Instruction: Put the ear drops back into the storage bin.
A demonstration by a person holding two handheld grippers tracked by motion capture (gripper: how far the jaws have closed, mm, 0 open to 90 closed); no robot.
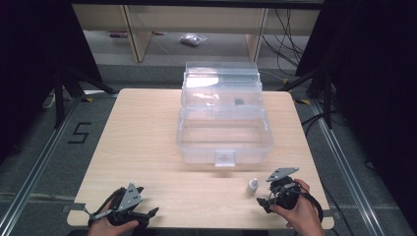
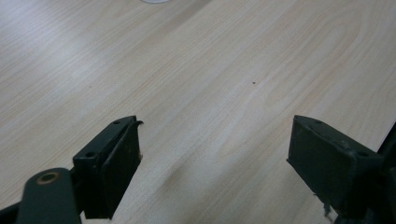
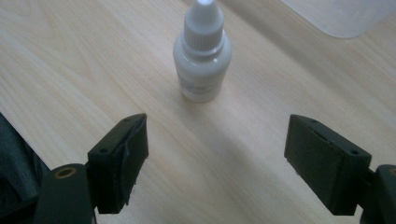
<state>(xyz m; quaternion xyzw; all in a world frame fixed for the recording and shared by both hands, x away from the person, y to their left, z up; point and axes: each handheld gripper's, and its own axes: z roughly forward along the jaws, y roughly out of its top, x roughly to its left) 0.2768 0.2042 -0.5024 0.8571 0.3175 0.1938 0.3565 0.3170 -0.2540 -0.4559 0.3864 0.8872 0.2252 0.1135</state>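
A small white dropper bottle (image 1: 252, 186) stands upright on the wooden table (image 1: 142, 142), near the front right. In the right gripper view the bottle (image 3: 202, 56) is just ahead of my right gripper (image 3: 215, 163), whose jaws are open and apart from it with bare wood between them. In the high view a hand holds the right gripper (image 1: 265, 192) just right of the bottle. My left gripper (image 1: 146, 200) rests at the front left, held by the other hand. Its own view shows the left gripper (image 2: 212, 163) open over bare tabletop.
A clear plastic storage box (image 1: 226, 147) with its lid (image 1: 221, 78) raised at the back sits at the table's middle, with a small dark item (image 1: 239, 102) inside. Its corner (image 3: 345, 14) appears beyond the bottle. Dark stands flank the table.
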